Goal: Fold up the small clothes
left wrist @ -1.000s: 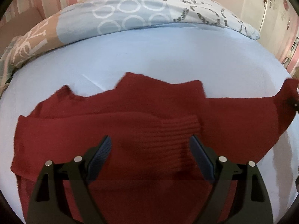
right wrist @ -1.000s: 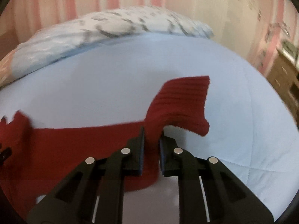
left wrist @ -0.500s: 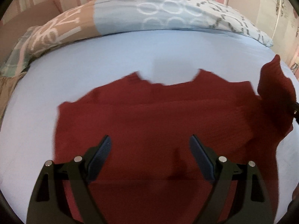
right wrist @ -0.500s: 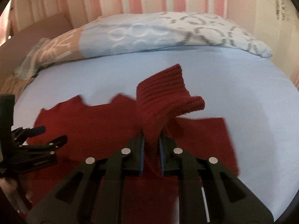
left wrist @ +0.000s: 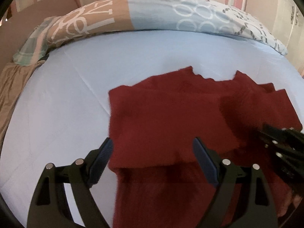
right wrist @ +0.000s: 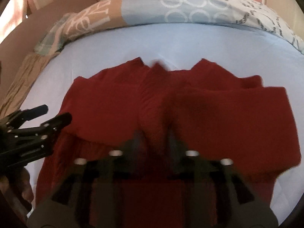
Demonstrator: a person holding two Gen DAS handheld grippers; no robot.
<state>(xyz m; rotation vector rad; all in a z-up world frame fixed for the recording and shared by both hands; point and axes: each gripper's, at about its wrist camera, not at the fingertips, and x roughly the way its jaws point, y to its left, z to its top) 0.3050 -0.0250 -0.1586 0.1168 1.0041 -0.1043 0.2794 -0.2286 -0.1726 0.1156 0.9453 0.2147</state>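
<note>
1. We are folding sleeves across the red sweater (right wrist: 218, 117) on the bed (left wrist: 57, 114).
2. Our right tool (right wrist: 154, 139) has just been opening, sleeve loose between its jaws.
3. Our left tool (left wrist: 153, 152) hovers wide, empty.
4. Next, likely folding the body.

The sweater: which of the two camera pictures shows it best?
The right wrist view. The sweater sits in mid picture there, with its neckline and both side edges showing, though the picture is blurred. The left wrist view is sharper, but there the sweater lies off to the right and the right gripper hides some of it.
</note>
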